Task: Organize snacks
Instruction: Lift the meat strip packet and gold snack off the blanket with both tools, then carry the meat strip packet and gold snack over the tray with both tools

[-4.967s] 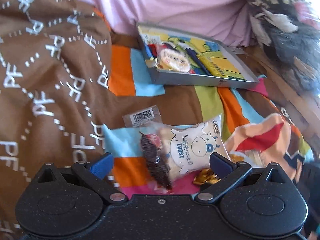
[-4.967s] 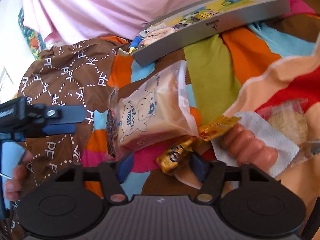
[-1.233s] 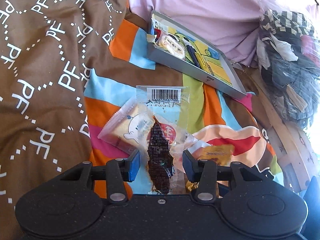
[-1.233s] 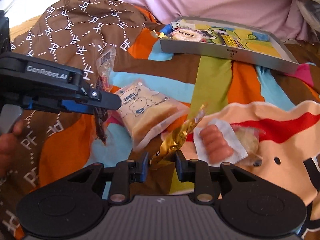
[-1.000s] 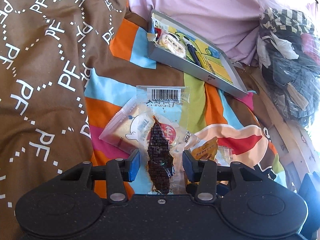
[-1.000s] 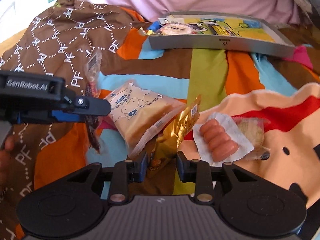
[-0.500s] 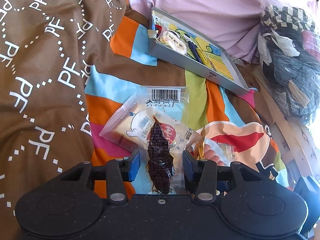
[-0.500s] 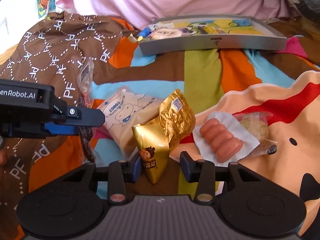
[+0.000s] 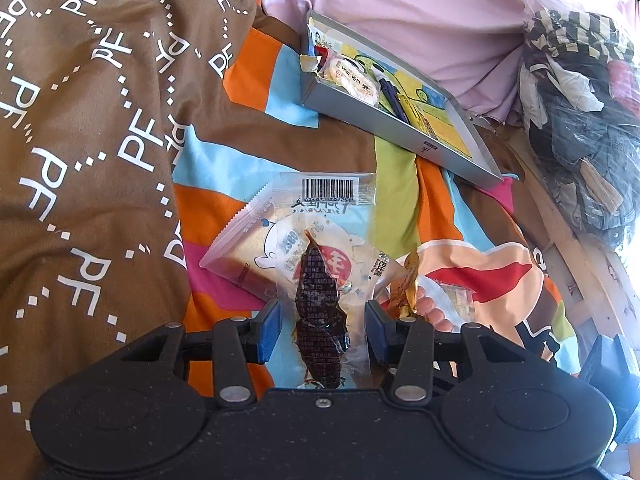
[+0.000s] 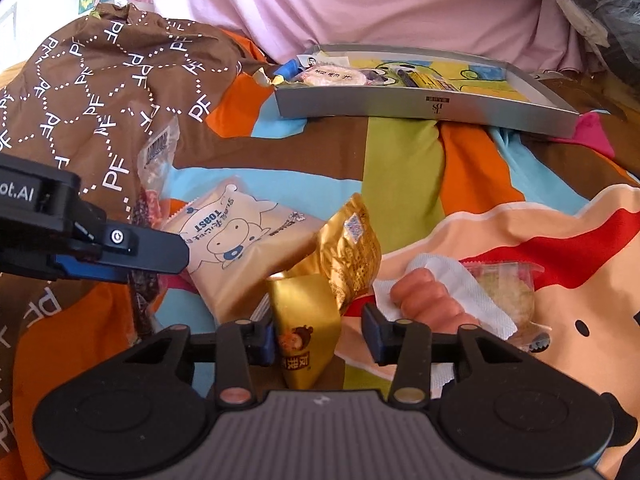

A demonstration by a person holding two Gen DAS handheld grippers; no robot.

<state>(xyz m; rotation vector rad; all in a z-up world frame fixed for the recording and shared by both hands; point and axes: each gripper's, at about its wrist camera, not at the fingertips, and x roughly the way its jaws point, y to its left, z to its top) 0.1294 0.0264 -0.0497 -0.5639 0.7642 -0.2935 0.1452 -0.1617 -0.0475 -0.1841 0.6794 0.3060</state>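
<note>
My left gripper (image 9: 322,332) is shut on a clear packet with a dark dried snack (image 9: 320,300), held upright above the bedspread; the right wrist view shows the same packet (image 10: 154,168) rising from the left gripper (image 10: 120,248). Behind it lies a toast packet (image 10: 240,240) printed with a cow. A gold snack packet (image 10: 320,292) rests between my right gripper's (image 10: 320,340) open fingers, touching the left one. Sausages (image 10: 428,300) on white paper and a wrapped round cake (image 10: 508,296) lie to the right. The grey tray (image 10: 420,108) at the back holds several snacks.
A brown blanket with white "PF" lettering (image 10: 112,80) is bunched up on the left. Pink fabric (image 10: 360,0) rises behind the tray. A heap of clothes (image 9: 580,100) and a wooden bed edge (image 9: 568,240) are on the right.
My right gripper has opened and the gold packet has dropped from upright to resting between its fingers. The left gripper keeps its hold on the clear packet, almost still.
</note>
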